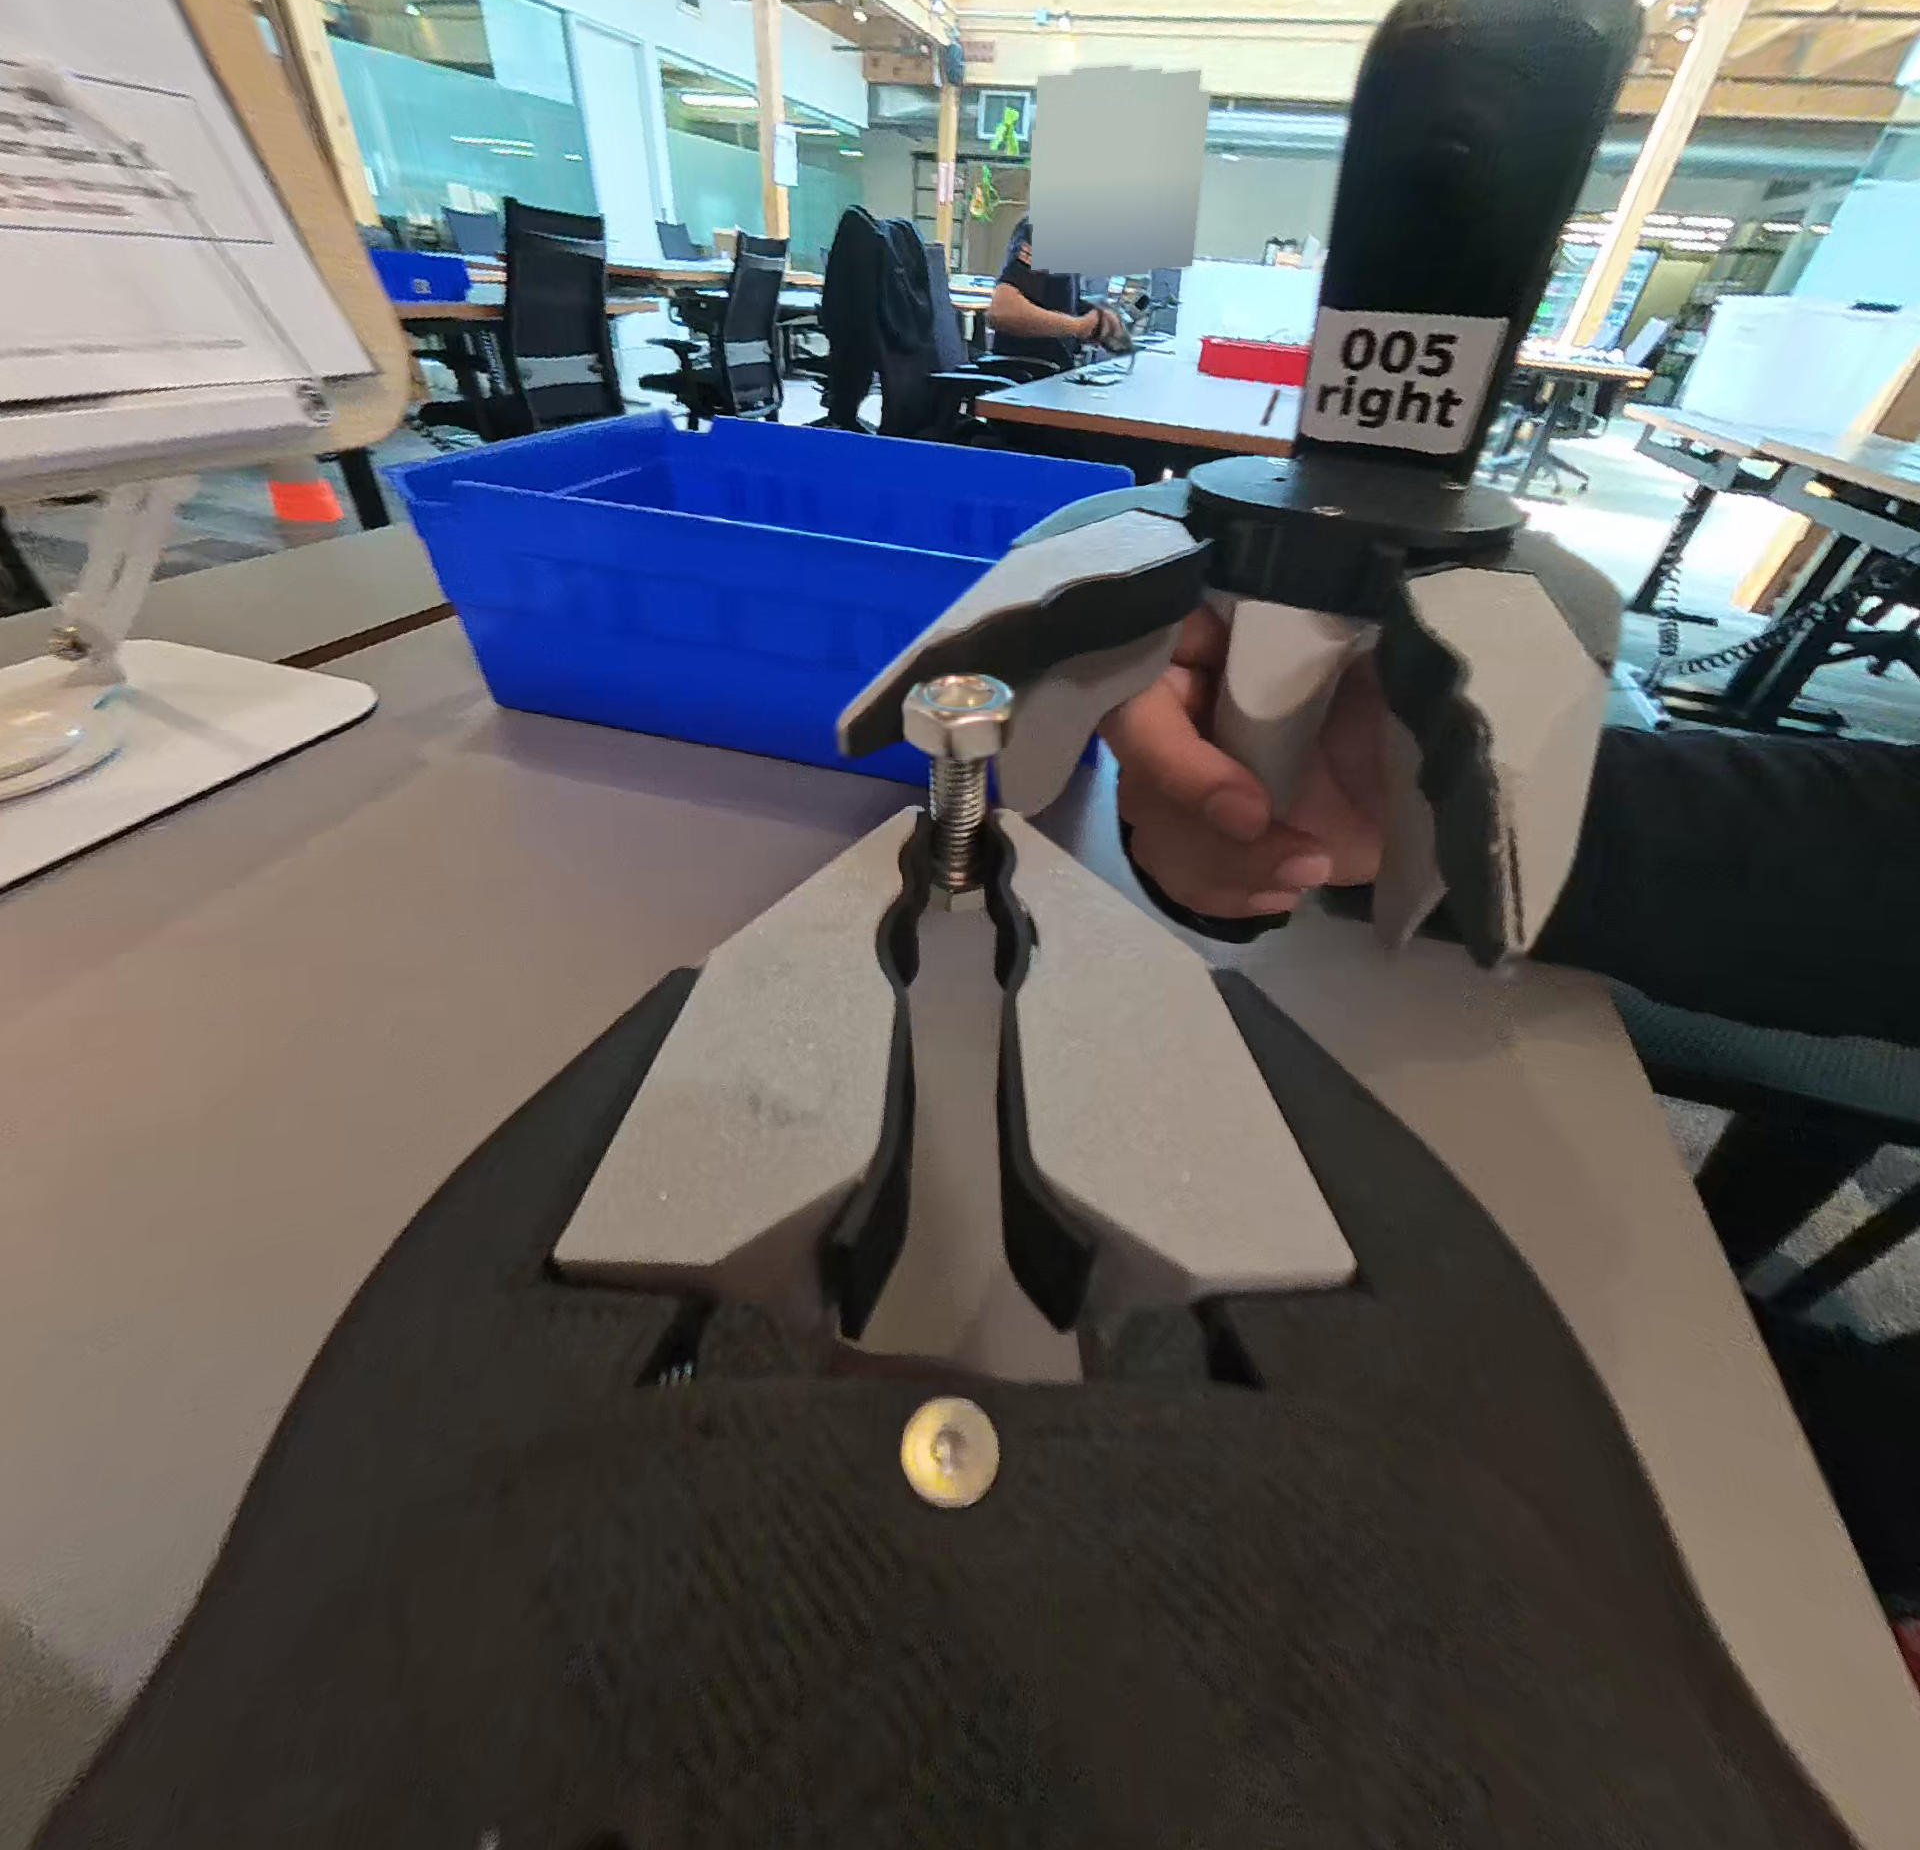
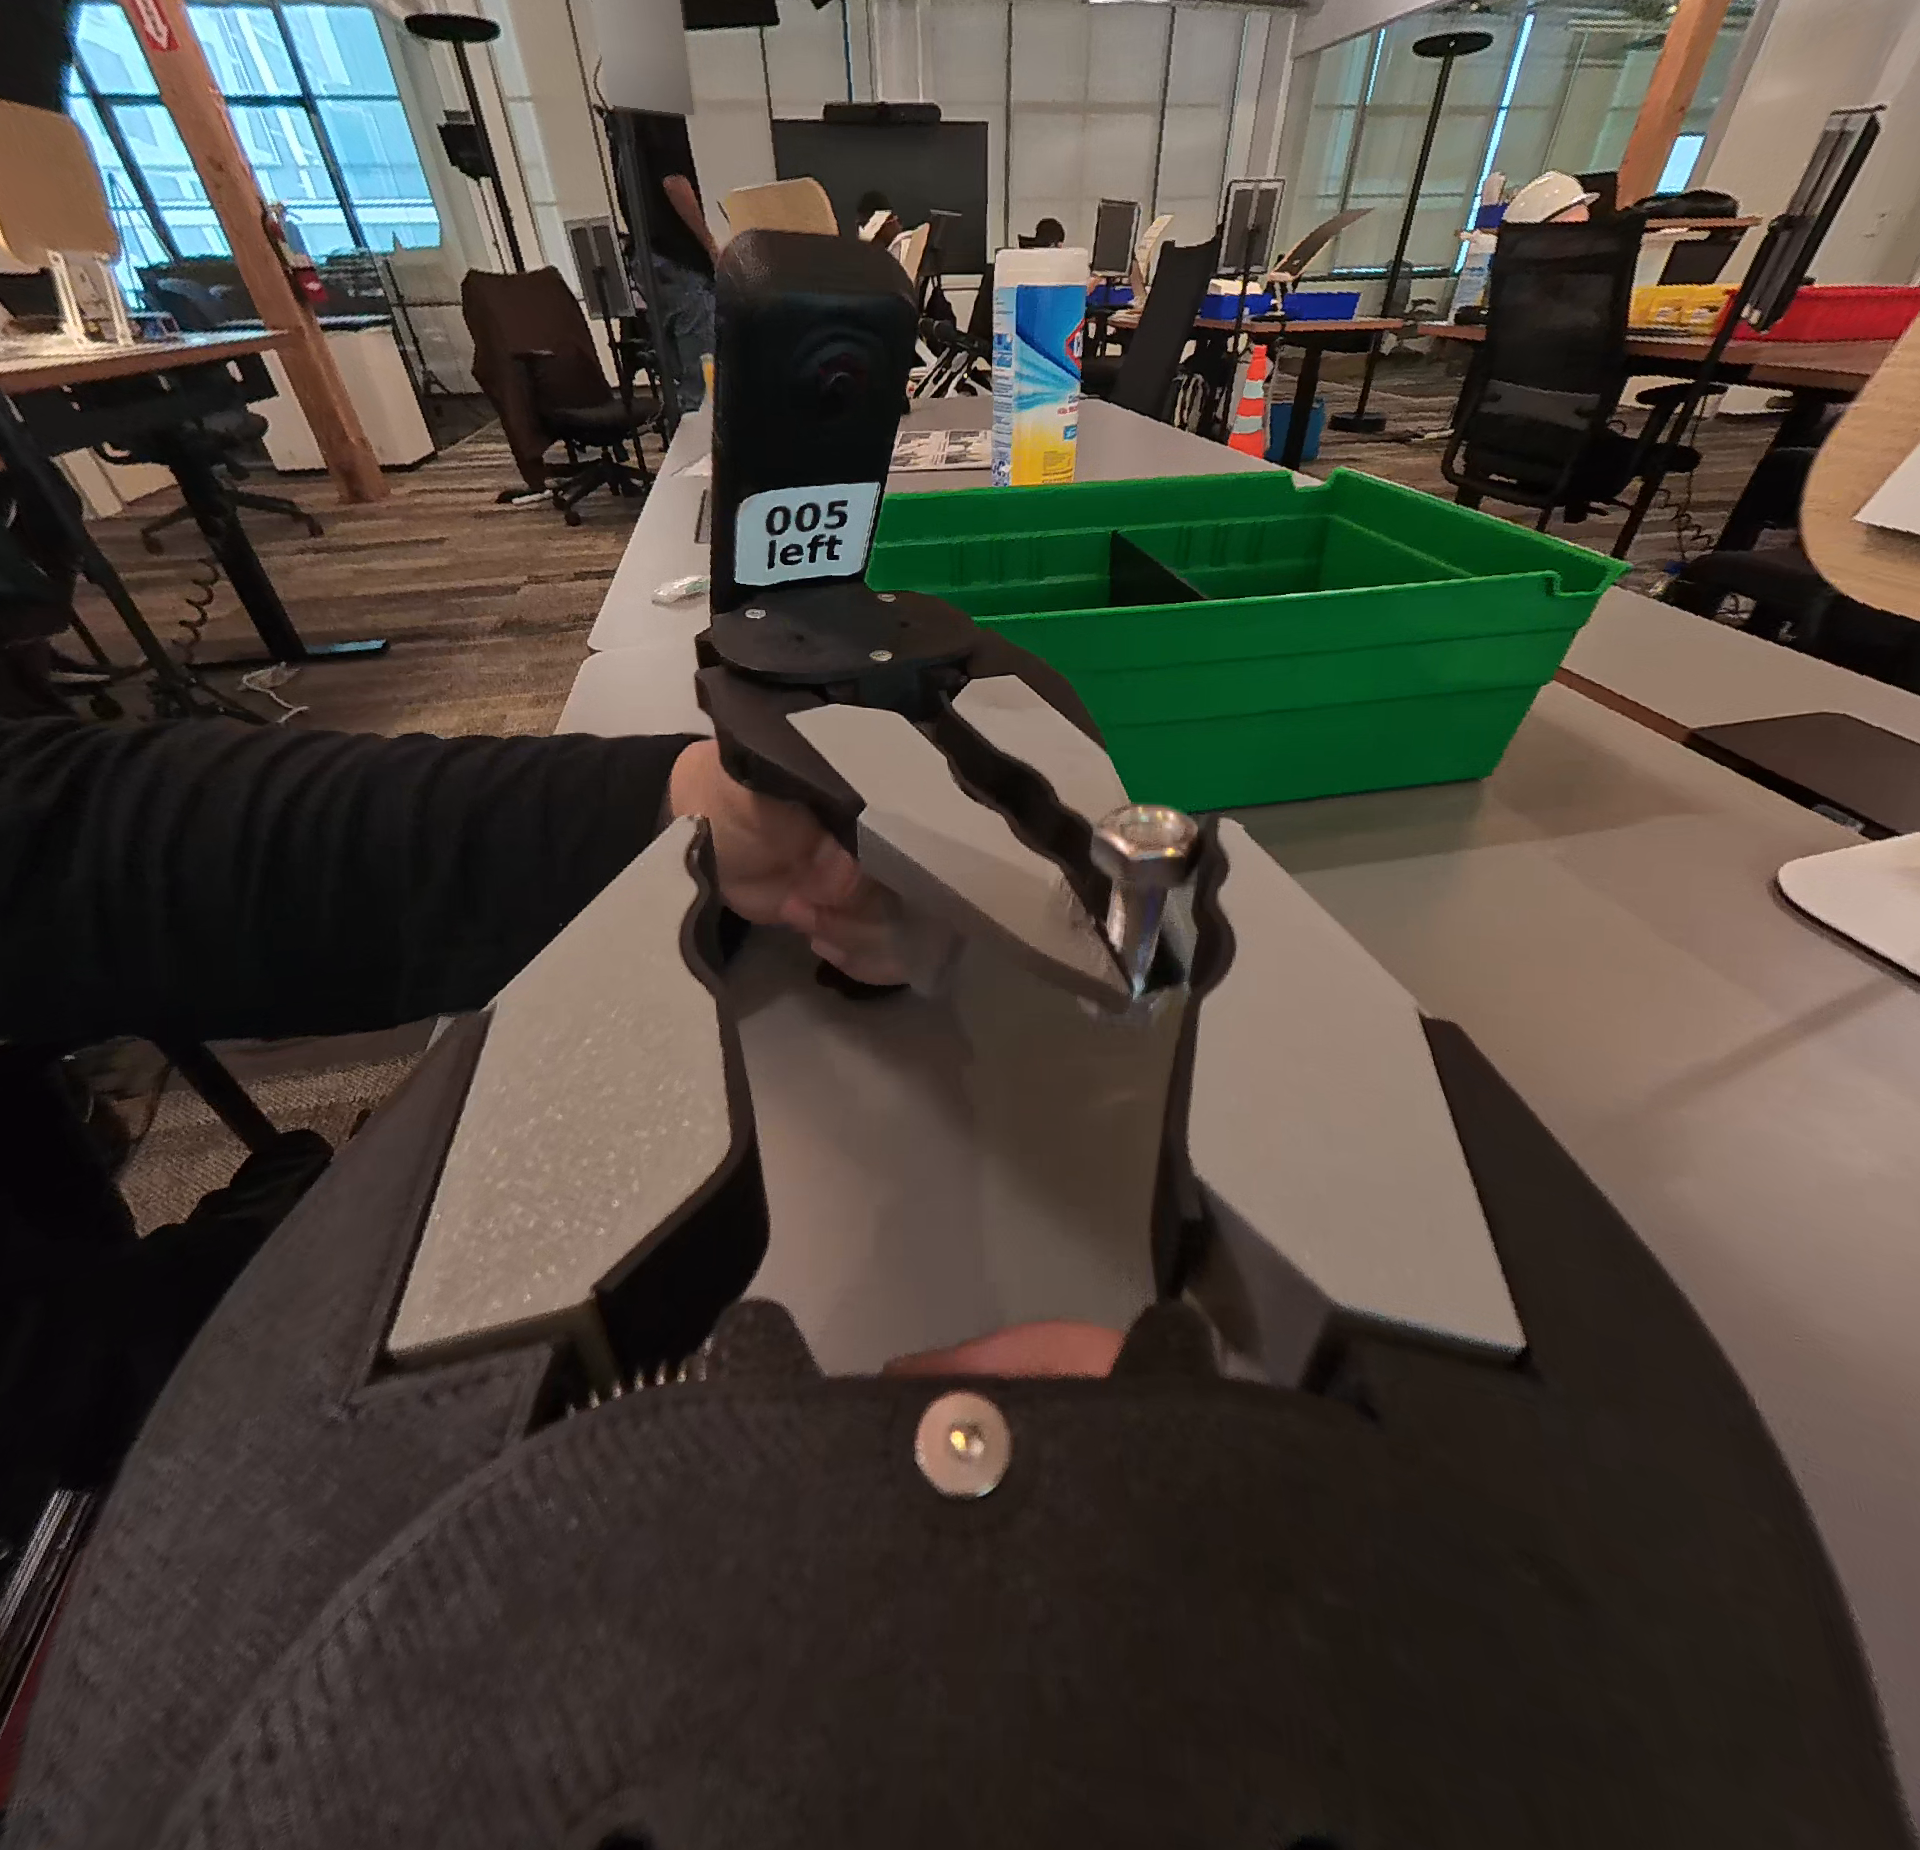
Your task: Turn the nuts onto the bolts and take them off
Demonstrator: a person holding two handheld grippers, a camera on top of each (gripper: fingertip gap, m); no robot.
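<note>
The bolt (image 1: 954, 832) stands upright just above the middle of the left wrist view, its threaded shank pinched between the tips of the left claw (image 1: 956, 870), which is closed on it. A hex nut (image 1: 958, 714) sits at the top end of the thread. The right claw (image 1: 940, 730) comes in from the right of that frame with its fingers around the nut; in the right wrist view its jaws stand fairly wide, one finger close against the nut (image 2: 1146, 844) and the other well off to the left, so I judge it spread apart, not clamped.

Both pieces are bright steel: small, rigid, light for their size, and likely slick on the flats. The thread gives the left claw some bite, but a hard squeeze there risks little beyond slipping round. The nut is best taken across two opposite flats, square to the bolt's axis, so turning does not cock it on the thread.

A blue bin (image 1: 727, 574) sits on the grey counter (image 1: 312, 969) behind the bolt, and a green divided bin (image 2: 1299, 657) in the right half of the right wrist view. Each tool carries a white sticker with printed characters; a wipes canister (image 2: 1037, 366) with a printed label stands in the upper middle.
</note>
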